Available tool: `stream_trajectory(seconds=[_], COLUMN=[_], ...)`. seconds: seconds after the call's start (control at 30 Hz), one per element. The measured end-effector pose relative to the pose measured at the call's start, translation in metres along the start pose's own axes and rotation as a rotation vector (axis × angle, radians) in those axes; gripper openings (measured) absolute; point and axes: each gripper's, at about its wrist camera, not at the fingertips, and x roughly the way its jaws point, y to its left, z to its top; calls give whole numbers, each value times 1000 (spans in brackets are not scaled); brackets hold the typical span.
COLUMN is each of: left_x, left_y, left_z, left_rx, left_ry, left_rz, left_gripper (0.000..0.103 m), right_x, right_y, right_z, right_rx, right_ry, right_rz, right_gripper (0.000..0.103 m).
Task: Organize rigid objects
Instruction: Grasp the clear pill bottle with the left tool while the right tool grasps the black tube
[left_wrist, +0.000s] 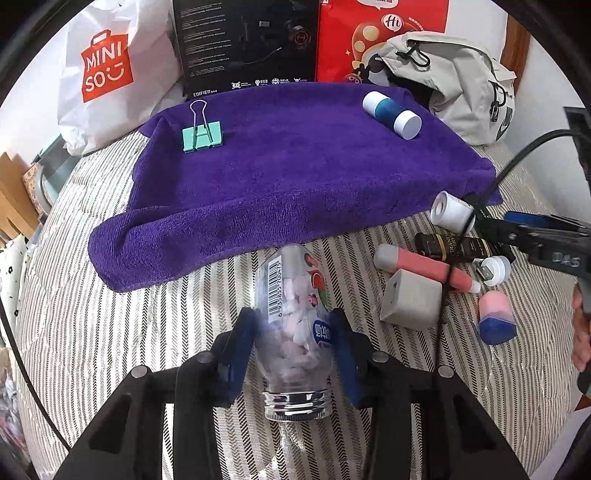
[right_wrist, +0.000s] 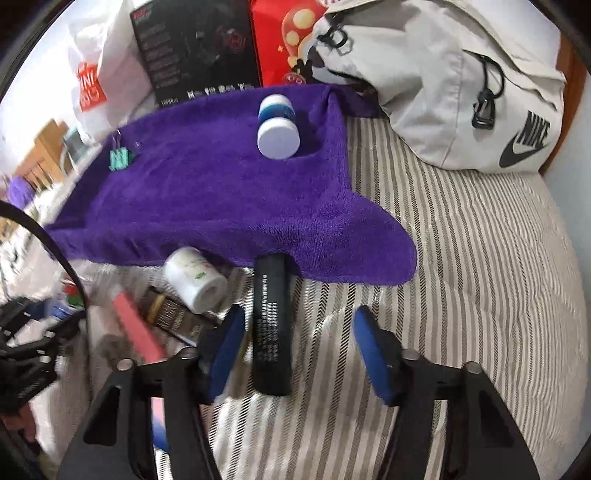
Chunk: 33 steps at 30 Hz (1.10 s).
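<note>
2 items already sit on the purple towel (left_wrist: 295, 173): a teal clip (left_wrist: 202, 134) near its far left corner and a blue-and-white bottle (left_wrist: 391, 114) lying on its side toward the far right. So the sorting looks started but nowhere near done, judging by what's left on the striped bed (left_wrist: 110, 314).

Left gripper (left_wrist: 295, 350) has its blue pads pressed on both sides of a clear candy bottle (left_wrist: 291, 332), silver neck pointing back at the camera, base aimed at the towel's near edge. It sits over the bed just short of the towel, so my guess is that one goes on next.

Right gripper (right_wrist: 299, 350) is spread wide around a black tube (right_wrist: 272, 328). The tube lies on the bed between the pads, closer to the left pad, with a clear gap to the right one, so nothing's gripped yet. Its far end tucks against the towel's edge.

Still waiting in a pile just right of the candy bottle: a white roll (left_wrist: 450, 212), a dark printed tube (left_wrist: 454, 245), a coral stick (left_wrist: 424, 269), a grey block (left_wrist: 412, 299), a small white plug (left_wrist: 493, 269) and a pink-and-blue thing (left_wrist: 496, 315). That's 6 loose, plus the 2 in the claws.

Behind the towel, a beige bag (right_wrist: 461, 85), boxes and a shopping bag (left_wrist: 110, 70) lean at the wall, probably not part of it.
</note>
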Motion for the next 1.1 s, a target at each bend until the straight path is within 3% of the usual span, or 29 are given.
stream_trajectory(seconds=[0.13,0.27,0.3,0.8,1.1], left_x=[0,0,0,0,-7], left_y=[0,0,0,-1,13], left_z=[0,0,0,0,1], left_rx=[0,3,3,8,-31], left_ry=[-2,-5,-5,-19,-11], left_rz=[0,-3,-3,-2,-41], left_gripper=[40,40,40,39,39], right_x=[0,-7,-9,-6,-24], right_y=[8,1,-2,4,-3], right_z=[-6,-10,-12,-10,-12], right_rx=[-84,-96,-94,-135,-109], right_ry=[-32,-3,8,4,18], right_rz=[-36,-12,-6,-17,82], right_gripper=[49,26,24,22,21])
